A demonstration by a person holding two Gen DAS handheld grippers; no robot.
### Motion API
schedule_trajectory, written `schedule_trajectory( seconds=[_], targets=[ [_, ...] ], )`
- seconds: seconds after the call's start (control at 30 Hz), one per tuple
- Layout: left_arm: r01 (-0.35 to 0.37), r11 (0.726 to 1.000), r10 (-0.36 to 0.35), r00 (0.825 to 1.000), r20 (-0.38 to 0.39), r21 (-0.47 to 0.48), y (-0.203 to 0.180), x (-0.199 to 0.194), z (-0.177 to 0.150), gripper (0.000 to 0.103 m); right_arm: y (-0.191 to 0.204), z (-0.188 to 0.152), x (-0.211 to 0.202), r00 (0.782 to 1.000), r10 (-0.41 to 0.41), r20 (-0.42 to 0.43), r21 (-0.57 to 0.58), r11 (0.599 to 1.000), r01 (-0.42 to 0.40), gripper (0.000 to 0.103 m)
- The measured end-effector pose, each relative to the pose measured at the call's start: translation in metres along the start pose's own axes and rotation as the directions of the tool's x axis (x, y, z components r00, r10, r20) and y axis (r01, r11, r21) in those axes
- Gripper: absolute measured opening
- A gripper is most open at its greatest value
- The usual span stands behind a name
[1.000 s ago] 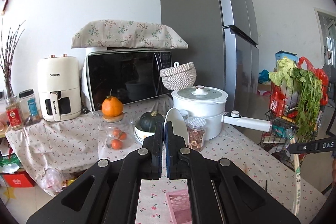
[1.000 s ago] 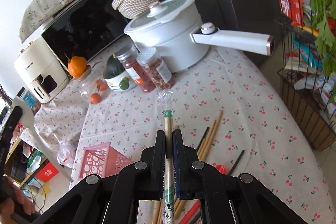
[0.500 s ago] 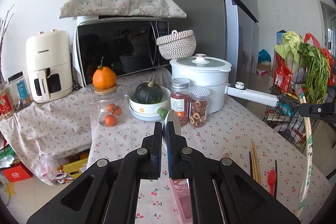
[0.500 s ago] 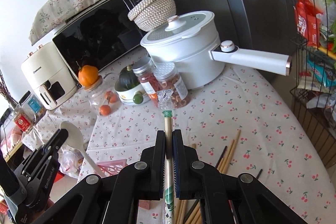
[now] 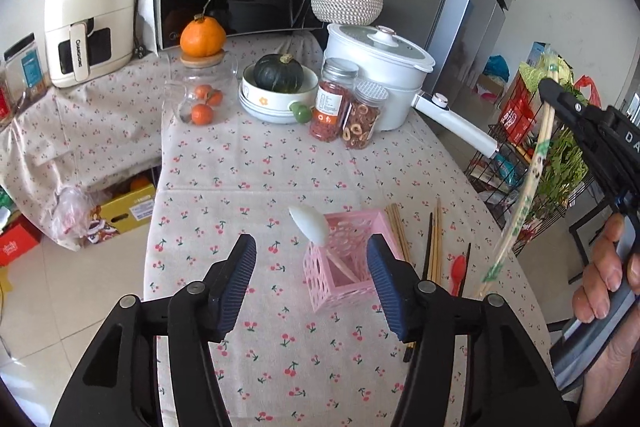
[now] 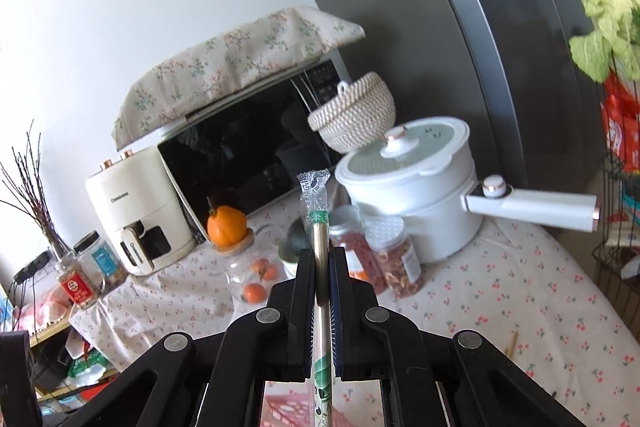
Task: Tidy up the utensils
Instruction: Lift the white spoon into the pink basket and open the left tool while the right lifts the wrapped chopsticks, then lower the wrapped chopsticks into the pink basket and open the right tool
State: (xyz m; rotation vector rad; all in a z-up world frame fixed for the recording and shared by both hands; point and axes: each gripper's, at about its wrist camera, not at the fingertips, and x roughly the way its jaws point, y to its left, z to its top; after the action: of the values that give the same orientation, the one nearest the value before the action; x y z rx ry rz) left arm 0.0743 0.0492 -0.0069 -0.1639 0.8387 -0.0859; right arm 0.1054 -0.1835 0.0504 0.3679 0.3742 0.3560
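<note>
While left gripper (image 5: 311, 275) gapes empty above pink basket (image 5: 347, 259) holding white spoon (image 5: 310, 223), right gripper (image 6: 321, 269) clamps wrapped chopsticks (image 6: 319, 227); next: basket insertion.

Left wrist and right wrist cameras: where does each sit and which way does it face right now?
Left wrist: sits on the open left gripper, tilted down at the table; pink basket holding a white spoon; the right gripper and hand show at right.
Right wrist: sits on the right gripper, shut on wrapped chopsticks, facing roughly level toward the microwave.
Shared: white pot, orange, air fryer.
</note>
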Motion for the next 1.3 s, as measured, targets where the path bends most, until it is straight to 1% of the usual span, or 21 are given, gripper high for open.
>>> schedule_trajectory(
  seconds=[0.1, 0.23, 0.3, 0.4, 0.5, 0.6, 0.7, 0.83, 0.9, 0.93, 1.0, 1.07, 1.1, 1.17, 1.3],
  targets=[
    [0.001, 1.000, -0.001, 1.000, -0.019, -0.023, 0.010, -0.007, -0.003, 0.071, 0.016, 0.005, 0.008, 0.999, 0.001, 0.050, -0.032, 0.999, 0.000, 0.006],
    [-0.007, 0.999, 0.006, 1.000, -0.030, -0.037, 0.018, -0.006, -0.005, 0.073, 0.035, -0.002, 0.023, 0.997, 0.011, 0.082, -0.061, 0.998, -0.006, 0.006],
    [-0.015, 0.999, 0.014, 0.999, -0.045, -0.035, 0.020, -0.003, -0.008, 0.073, 0.042, -0.008, 0.032, 0.995, -0.005, 0.096, -0.066, 0.998, 0.011, 0.006],
    [-0.011, 1.000, 0.009, 0.998, -0.058, -0.028, 0.022, 0.001, -0.009, 0.073, 0.046, -0.017, 0.051, 0.995, -0.036, 0.089, -0.064, 0.997, 0.042, 0.006],
    [-0.006, 1.000, 0.004, 0.998, -0.067, -0.020, 0.022, 0.004, -0.008, 0.073, 0.048, -0.027, 0.064, 0.992, -0.088, 0.092, -0.104, 0.990, 0.098, 0.006],
    [-0.003, 1.000, 0.002, 0.998, -0.066, -0.024, 0.024, 0.005, -0.006, 0.073, 0.042, -0.037, 0.075, 0.991, -0.114, 0.075, -0.116, 0.986, 0.122, 0.006],
    [-0.005, 1.000, 0.003, 0.998, -0.063, -0.029, 0.026, 0.005, -0.005, 0.073, 0.039, -0.046, 0.084, 0.992, -0.122, 0.043, -0.129, 0.984, 0.127, 0.006],
    [-0.017, 1.000, 0.015, 0.998, -0.066, -0.025, 0.027, 0.004, -0.005, 0.073, 0.035, -0.057, 0.088, 0.995, -0.099, -0.022, -0.116, 0.989, 0.096, 0.010],
    [-0.024, 1.000, 0.023, 0.997, -0.067, -0.014, 0.026, 0.004, -0.005, 0.073, 0.031, -0.060, 0.088, 0.994, -0.081, -0.070, -0.103, 0.992, 0.073, 0.013],
    [-0.030, 1.000, 0.029, 0.998, -0.064, -0.009, 0.026, 0.004, -0.005, 0.073, 0.029, -0.059, 0.086, 0.994, -0.069, -0.089, -0.096, 0.994, 0.060, 0.016],
    [-0.039, 0.999, 0.038, 0.997, -0.062, -0.003, 0.024, 0.003, -0.006, 0.073, 0.027, -0.056, 0.078, 0.994, -0.049, -0.100, -0.081, 0.996, 0.041, 0.039],
    [-0.045, 0.999, 0.045, 0.997, -0.060, 0.000, 0.022, 0.003, -0.008, 0.076, 0.023, -0.050, 0.066, 0.994, -0.019, -0.110, -0.064, 0.998, 0.012, 0.050],
    [-0.047, 0.999, 0.047, 0.997, -0.061, 0.001, 0.020, 0.003, -0.009, 0.078, 0.020, -0.047, 0.061, 0.992, -0.008, -0.122, -0.055, 0.998, 0.001, 0.054],
    [-0.048, 0.999, 0.048, 0.997, -0.062, 0.002, 0.016, 0.003, -0.012, 0.079, 0.014, -0.042, 0.049, 0.990, -0.010, -0.140, -0.049, 0.999, 0.003, 0.060],
    [-0.007, 1.000, 0.008, 0.997, -0.079, 0.011, 0.002, 0.002, -0.019, 0.084, -0.004, -0.035, 0.024, 0.981, -0.054, -0.188, -0.041, 0.998, 0.048, 0.073]
  ],
)
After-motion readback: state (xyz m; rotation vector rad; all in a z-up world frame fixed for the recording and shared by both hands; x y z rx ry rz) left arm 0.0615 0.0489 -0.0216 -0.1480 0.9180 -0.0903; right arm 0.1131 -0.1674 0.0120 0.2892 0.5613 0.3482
